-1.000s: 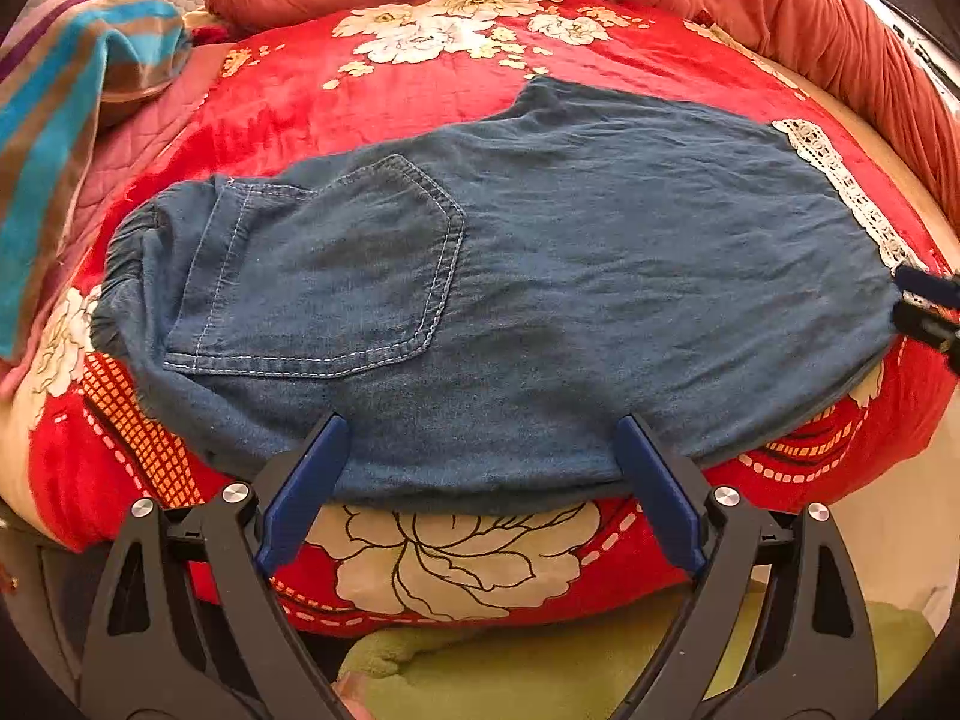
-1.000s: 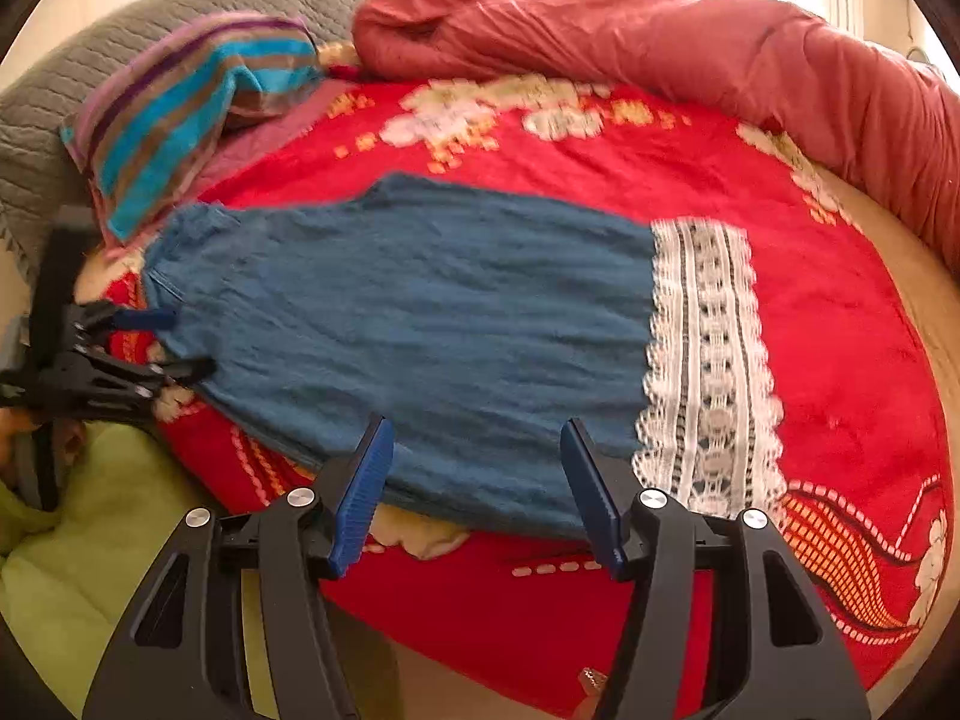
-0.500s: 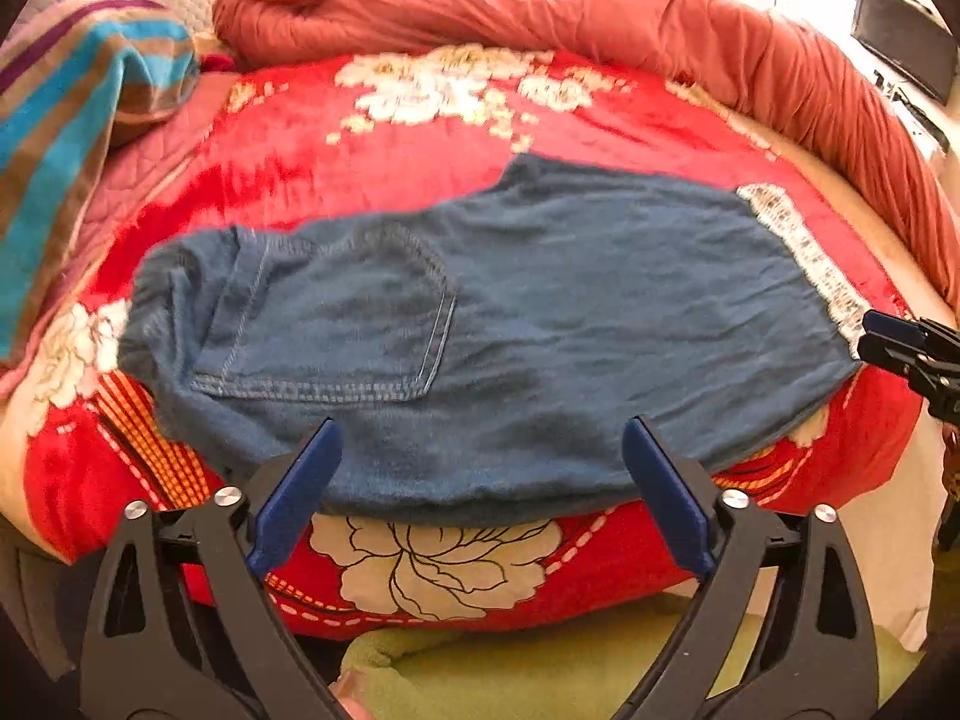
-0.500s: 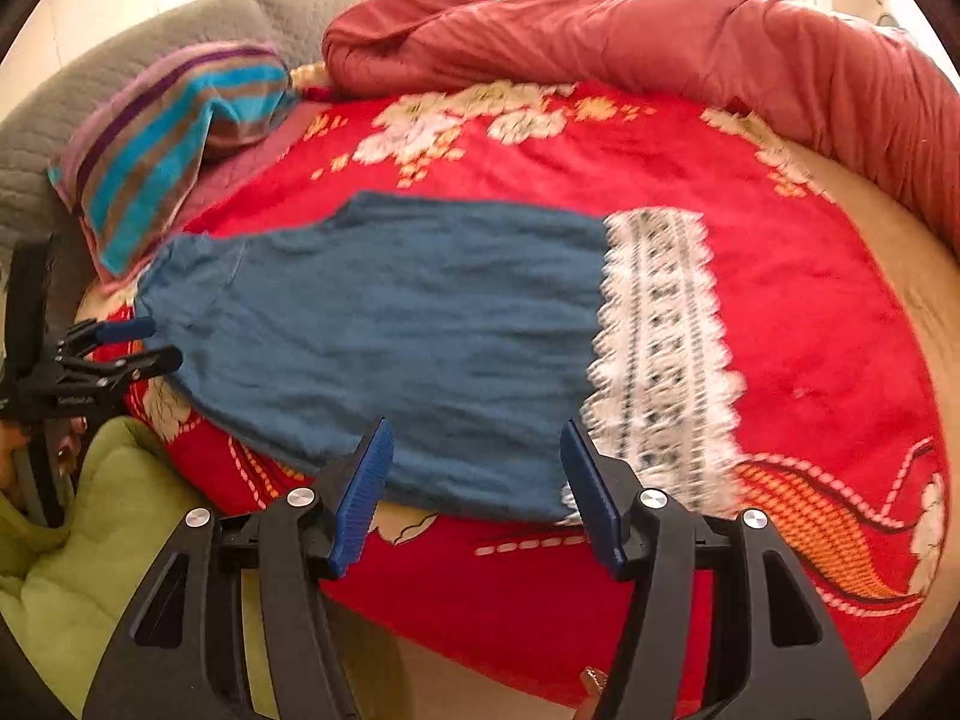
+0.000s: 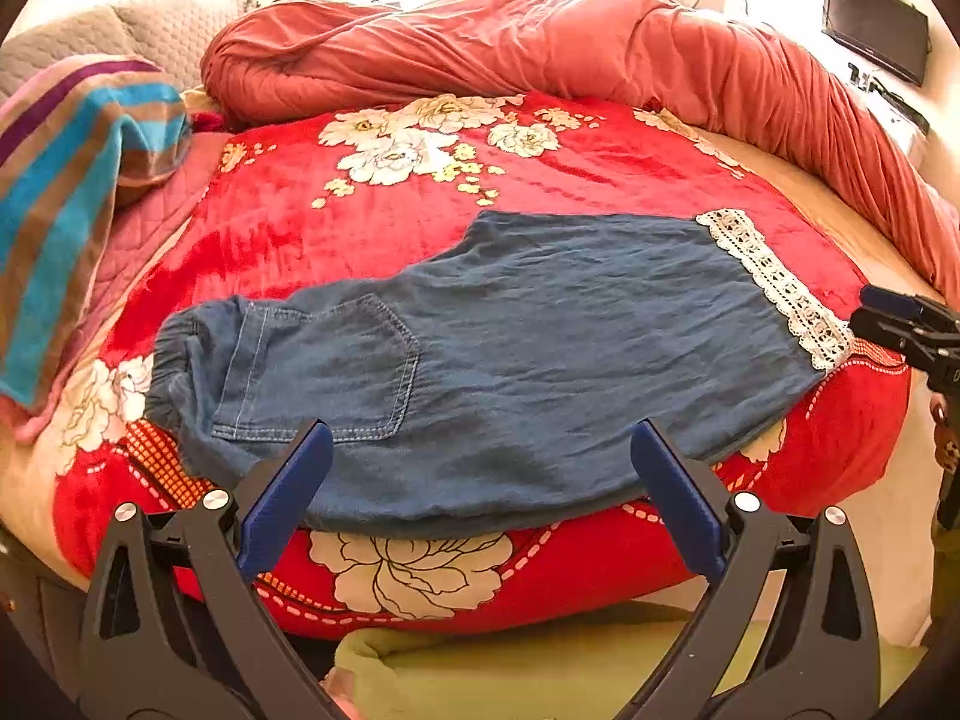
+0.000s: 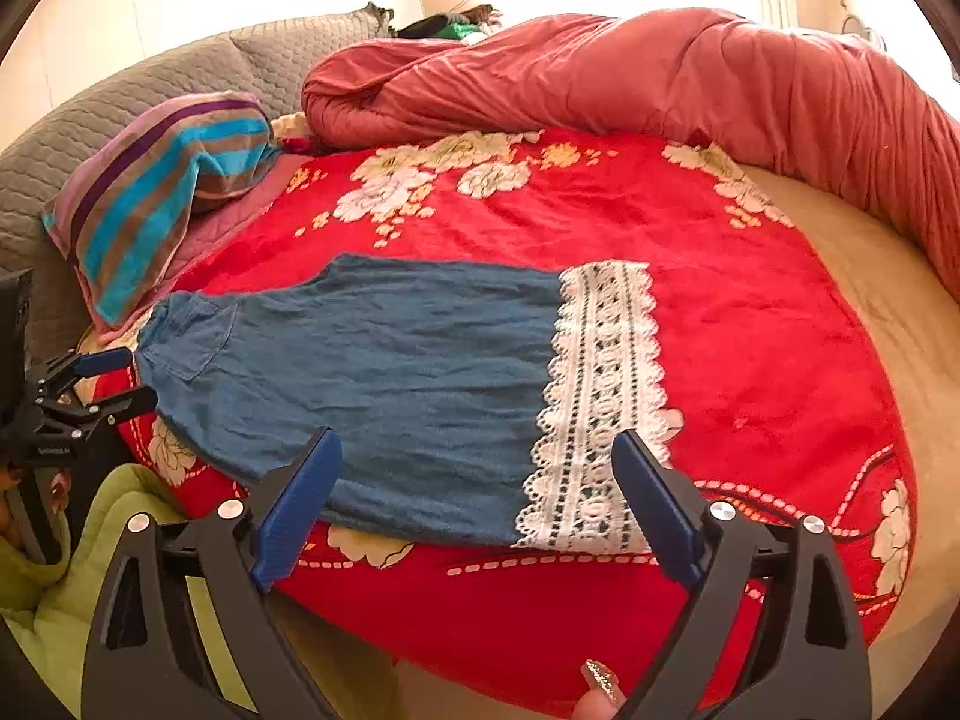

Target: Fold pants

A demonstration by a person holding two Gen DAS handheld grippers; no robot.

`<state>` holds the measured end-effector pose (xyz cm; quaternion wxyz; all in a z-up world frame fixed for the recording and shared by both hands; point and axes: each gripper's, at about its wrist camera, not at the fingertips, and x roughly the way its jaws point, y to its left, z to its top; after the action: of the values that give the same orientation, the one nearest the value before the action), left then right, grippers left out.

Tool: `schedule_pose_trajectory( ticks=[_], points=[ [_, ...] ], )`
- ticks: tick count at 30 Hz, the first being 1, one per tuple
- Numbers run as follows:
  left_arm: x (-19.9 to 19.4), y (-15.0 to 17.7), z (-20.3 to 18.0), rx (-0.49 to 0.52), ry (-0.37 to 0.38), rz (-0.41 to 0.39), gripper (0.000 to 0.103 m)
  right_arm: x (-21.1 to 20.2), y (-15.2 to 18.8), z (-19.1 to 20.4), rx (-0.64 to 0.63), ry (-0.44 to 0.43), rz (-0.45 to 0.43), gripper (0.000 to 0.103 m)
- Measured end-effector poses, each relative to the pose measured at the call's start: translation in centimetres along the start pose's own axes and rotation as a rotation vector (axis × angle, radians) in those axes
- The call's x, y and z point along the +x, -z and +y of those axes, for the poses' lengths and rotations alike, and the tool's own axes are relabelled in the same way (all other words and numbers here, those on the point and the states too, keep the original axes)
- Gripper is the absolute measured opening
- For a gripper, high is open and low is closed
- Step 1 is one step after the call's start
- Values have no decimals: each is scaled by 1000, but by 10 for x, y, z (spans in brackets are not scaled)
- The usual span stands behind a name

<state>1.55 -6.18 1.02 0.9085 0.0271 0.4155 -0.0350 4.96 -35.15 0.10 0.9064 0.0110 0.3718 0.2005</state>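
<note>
The pants (image 5: 540, 360) hang close to the bed (image 5: 660, 564) edge, so a tug toward it could slide them off the slick blanket (image 5: 390, 228). Left hand-held gripper (image 5: 480, 486) and right hand-held gripper (image 6: 477, 498) are both opening, nothing between the jaws. The pants lie flat on the blanket, folded lengthwise: blue denim, pocket up, white lace hem (image 6: 600, 396).

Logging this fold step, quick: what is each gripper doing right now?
Left gripper: jaws opening, nothing held, above the denim pants.
Right gripper: jaws opening, nothing held, above the lace hem.
</note>
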Motion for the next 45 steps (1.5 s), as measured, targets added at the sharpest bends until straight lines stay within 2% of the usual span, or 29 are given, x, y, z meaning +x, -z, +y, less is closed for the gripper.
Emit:
schedule_pose_trajectory(
  ticks=[11, 20, 27, 32, 37, 42, 43, 45],
  points=[
    [0, -22, -30, 62, 27, -12, 93, -18, 1, -27, 47, 46, -39, 91],
    [18, -46, -60, 128, 55, 1, 93, -19, 8, -43, 85, 61, -38, 91],
    [49, -72, -87, 178, 101, 32, 93, -7, 16, -50, 109, 45, -12, 91],
    [79, -102, -108, 225, 143, 53, 93, 6, 23, -55, 142, 29, 18, 91],
    [110, -128, -133, 316, 106, 63, 93, 21, 27, -55, 167, -2, 38, 91],
    [152, -145, -151, 340, 129, 135, 93, 39, 29, -54, 190, -14, 73, 91],
    [159, -147, -153, 337, 134, 145, 92, 41, 29, -56, 205, -16, 78, 91],
    [171, -152, -156, 329, 155, 162, 80, 50, 32, -59, 242, -31, 101, 91]
  ],
)
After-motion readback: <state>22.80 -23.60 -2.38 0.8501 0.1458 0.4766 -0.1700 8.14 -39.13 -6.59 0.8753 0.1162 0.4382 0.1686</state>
